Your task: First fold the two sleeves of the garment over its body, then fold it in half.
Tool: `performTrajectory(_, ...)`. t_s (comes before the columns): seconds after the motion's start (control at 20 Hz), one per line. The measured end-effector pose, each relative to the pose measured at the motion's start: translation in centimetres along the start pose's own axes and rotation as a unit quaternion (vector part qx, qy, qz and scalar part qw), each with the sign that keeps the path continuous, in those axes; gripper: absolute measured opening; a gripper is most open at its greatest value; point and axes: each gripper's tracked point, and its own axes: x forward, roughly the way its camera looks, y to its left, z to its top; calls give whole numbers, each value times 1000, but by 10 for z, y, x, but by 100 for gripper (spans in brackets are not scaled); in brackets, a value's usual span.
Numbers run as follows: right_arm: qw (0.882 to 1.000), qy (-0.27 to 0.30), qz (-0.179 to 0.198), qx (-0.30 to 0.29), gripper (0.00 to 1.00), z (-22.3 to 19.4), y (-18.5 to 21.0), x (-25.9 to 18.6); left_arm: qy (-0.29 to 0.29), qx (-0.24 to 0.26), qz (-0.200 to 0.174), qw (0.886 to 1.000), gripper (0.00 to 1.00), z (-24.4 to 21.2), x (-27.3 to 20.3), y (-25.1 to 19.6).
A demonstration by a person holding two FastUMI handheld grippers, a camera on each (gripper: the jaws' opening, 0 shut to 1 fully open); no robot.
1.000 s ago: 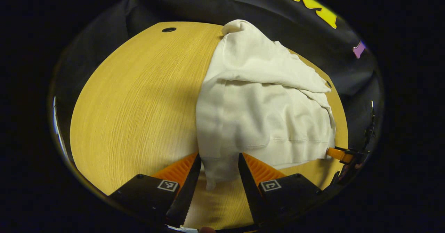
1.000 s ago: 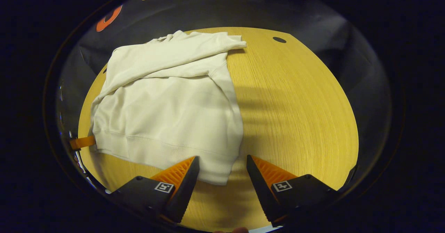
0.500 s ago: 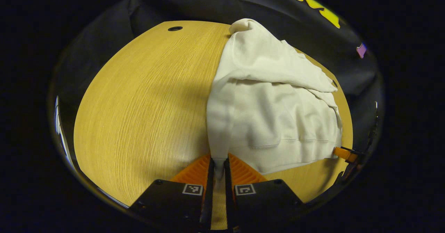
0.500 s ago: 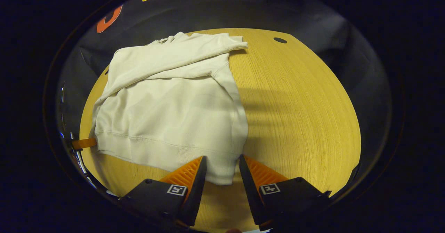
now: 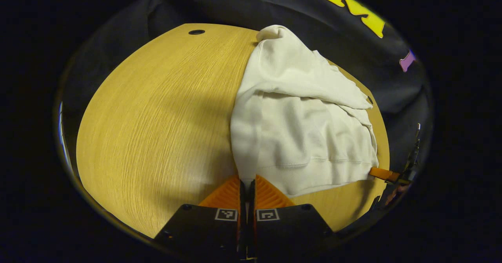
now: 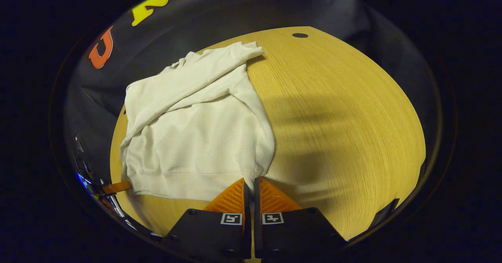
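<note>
plain cream-white sweatshirt [image 5: 302, 129], no print on it, honey-yellow wood-grain table [image 5: 157, 117] with fine streaky lines, small dark hole [image 6: 300, 35] near the far edge

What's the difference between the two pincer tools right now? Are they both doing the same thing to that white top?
The left gripper pinches the sweatshirt's near hem corner on its own side; the right gripper pinches the opposite hem corner. In the left gripper view the sweatshirt spreads to the right of the fingers; in the right gripper view it spreads to their left. Both are shut on the hem, low over the wooden table.
</note>
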Motion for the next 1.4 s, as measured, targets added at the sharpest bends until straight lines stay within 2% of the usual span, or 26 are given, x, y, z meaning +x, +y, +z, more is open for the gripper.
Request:
performTrajectory(0.25, 999, -36, 36, 10, 4, 28, 15, -28, -30, 16, -23, 999, 4, 24, -25, -17)
performTrajectory(0.3, 998, -44, 43, 9, 1, 34, 18, -33, -39, 20, -27, 999, 4, 31, -28, -22)
performTrajectory(0.6, 992, -90, 87, 26, 3, 88, 41, -68, -91, 56, -41, 993, 4, 73, -58, -44)
performTrajectory(0.95, 982, -144, 123, -13, 4, 173, 77, -102, -180, 74, -63, 979, 3, 170, -86, -79)
performTrajectory(1.1, 976, -169, 136, -26, 4, 214, 97, -117, -206, 79, -75, 972, 3, 207, -104, -91)
performTrajectory(1.4, 969, -196, 142, -55, 3, 291, 121, -119, -238, 85, -79, 964, 3, 288, -100, -112)
